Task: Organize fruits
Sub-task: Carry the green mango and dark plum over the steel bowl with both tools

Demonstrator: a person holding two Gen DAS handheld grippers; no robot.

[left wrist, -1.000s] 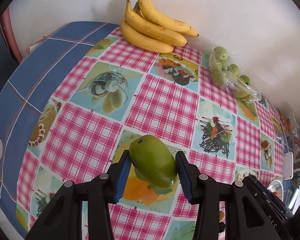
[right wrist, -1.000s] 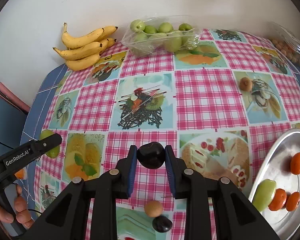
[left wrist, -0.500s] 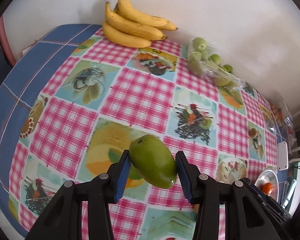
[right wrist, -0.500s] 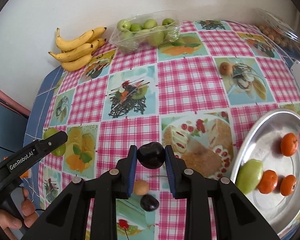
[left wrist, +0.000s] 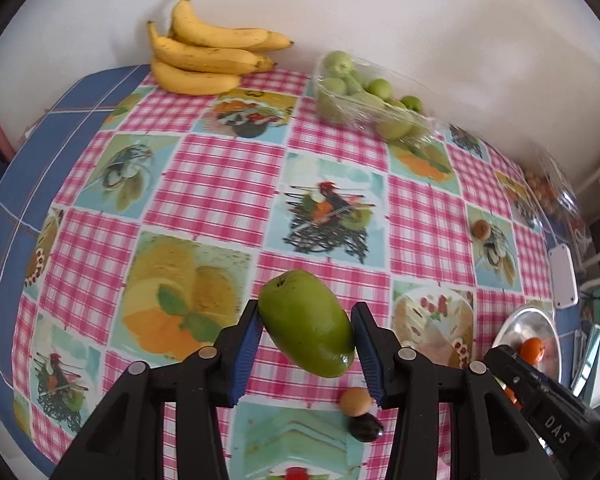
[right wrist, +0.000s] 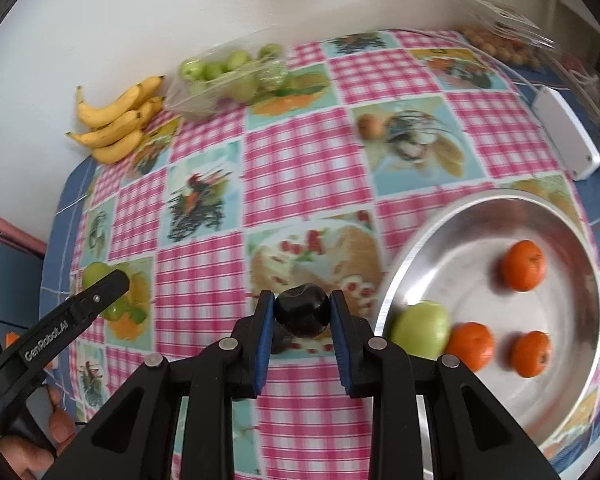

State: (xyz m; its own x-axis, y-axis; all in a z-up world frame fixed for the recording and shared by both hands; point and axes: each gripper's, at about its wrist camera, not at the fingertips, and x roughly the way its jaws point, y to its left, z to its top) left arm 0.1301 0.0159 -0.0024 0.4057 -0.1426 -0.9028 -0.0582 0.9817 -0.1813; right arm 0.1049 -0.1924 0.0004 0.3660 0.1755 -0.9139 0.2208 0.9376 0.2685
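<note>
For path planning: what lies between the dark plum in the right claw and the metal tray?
Right wrist view: only bare tablecloth separates dark plum and metal tray.

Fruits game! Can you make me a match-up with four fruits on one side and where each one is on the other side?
Fruits:
1. green mango
2. dark plum
3. bananas
4. oranges

Places:
A. on the silver plate
B. in the right hand-held gripper
C. by the wall
D. in the left hand-held gripper

Pairs: 1-D, 2-B, 3-C, 4-A
</note>
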